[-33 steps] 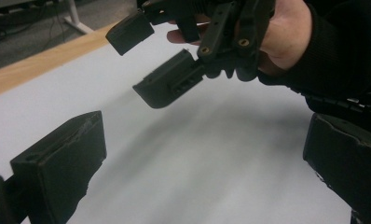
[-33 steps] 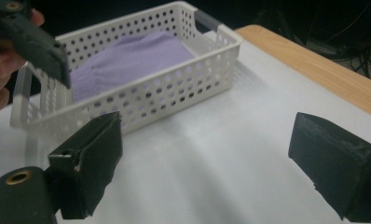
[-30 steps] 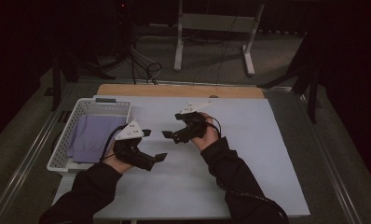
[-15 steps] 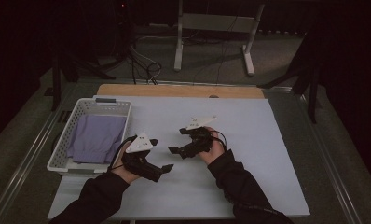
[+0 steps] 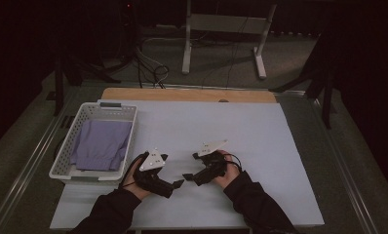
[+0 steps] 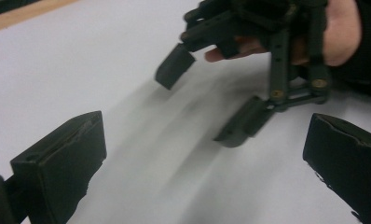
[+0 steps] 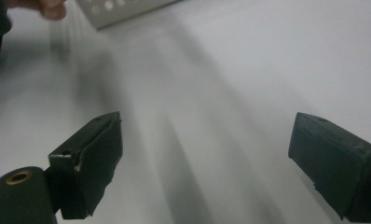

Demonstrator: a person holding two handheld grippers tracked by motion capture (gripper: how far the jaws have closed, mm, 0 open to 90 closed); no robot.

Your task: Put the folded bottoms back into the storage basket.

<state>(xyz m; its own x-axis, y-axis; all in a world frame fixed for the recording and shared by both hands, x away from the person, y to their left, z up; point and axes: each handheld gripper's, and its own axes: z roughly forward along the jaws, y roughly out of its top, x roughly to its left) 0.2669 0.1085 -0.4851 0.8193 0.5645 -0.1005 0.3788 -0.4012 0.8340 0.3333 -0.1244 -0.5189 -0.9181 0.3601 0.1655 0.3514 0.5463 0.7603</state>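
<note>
Low centre of the high view: my left gripper (image 5: 175, 184) and my right gripper (image 5: 188, 176) sit near each other over the white table (image 5: 260, 146), tips pointed toward one another, close but apart. Both of my forearms, in dark sleeves, come in from the bottom edge of the frame.

Left gripper view: my own two black jaws stand at the lower left and lower right corners, spread wide with bare tabletop between them. Nothing gripped. In the upper right of that frame the right gripper (image 6: 211, 100) shows with my hand (image 6: 335, 32) around it, its jaws also apart, the lower one close to the table surface.

Right gripper view: jaws at the lower left and lower right, released, blank white surface between. Frame is blurred.

Nearest thing: a white slotted basket (image 5: 65, 156) at the left of the high view, on the table's left side, just beside my left hand. A folded lavender cloth (image 5: 102, 144) lies flat inside it. Neither gripper touches basket or cloth.
</note>
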